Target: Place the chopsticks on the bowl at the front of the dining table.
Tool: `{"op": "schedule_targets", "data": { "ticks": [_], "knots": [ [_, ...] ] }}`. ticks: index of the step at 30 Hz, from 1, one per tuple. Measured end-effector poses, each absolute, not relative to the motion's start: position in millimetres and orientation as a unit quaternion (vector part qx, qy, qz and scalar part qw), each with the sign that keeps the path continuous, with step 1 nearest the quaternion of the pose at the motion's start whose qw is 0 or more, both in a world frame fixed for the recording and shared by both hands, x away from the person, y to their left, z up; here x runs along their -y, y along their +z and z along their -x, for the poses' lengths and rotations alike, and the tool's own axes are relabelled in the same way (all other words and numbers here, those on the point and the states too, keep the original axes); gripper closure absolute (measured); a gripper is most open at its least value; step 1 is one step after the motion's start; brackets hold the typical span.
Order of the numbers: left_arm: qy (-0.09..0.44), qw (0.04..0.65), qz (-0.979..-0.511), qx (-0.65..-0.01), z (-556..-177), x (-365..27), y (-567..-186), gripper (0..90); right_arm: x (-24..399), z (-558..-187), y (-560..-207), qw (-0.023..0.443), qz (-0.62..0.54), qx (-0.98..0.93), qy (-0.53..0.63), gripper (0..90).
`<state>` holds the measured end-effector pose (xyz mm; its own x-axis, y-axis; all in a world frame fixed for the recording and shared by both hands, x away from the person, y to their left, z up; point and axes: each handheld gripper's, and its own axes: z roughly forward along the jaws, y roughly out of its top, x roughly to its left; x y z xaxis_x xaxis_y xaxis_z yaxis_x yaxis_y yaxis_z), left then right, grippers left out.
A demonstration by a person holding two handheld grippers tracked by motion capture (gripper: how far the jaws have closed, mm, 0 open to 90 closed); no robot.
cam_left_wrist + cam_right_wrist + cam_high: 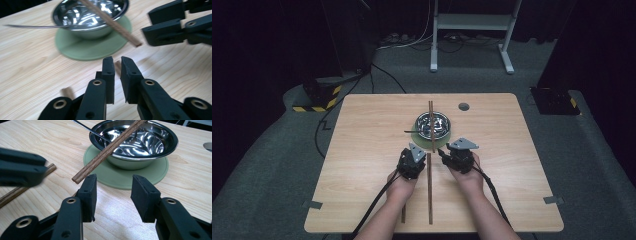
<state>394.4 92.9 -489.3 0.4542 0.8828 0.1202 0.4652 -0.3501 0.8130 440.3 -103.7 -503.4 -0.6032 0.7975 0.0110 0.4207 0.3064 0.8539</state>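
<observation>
A steel bowl [433,124] stands on a green coaster [85,50] at the table's middle, with a spoon handle [30,26] sticking out to the left. One wooden chopstick [431,112] rests across the bowl's rim, its near end jutting toward me. My left gripper [118,60] has a narrow gap between its pads, and another chopstick [67,92] lies on the table beneath them, its end showing in the gap. Just in front of the coaster my right gripper [113,178] is open with nothing between its pads. Both grippers [418,150] [442,151] sit side by side near the bowl.
A long chopstick [429,190] lies on the table between my forearms, pointing at the bowl. A short stretch of another chopstick [403,216] shows by my left wrist. A round grommet [463,106] sits at the table's back. Cables trail off the near edge.
</observation>
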Motion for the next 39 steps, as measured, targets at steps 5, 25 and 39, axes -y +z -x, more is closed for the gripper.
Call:
{"op": "schedule_targets", "data": {
  "ticks": [5,25,39],
  "knots": [
    [0.287,0.361,-0.761,-0.457,-388.4,-124.6,-490.4,74.5,104.9,-441.3,-504.4,0.215,-0.392,-0.779,0.44,54.2],
    [0.255,0.319,-0.727,-0.552,-348.2,-245.1,-525.5,40.6,105.6,-443.9,-509.7,0.22,-0.398,-0.786,0.418,53.8],
    [0.241,0.327,-0.73,-0.55,-337.9,-253.9,-529.3,18.7,120.8,-453.7,-503.7,0.199,-0.44,-0.785,0.387,45.6]
  ]
}}
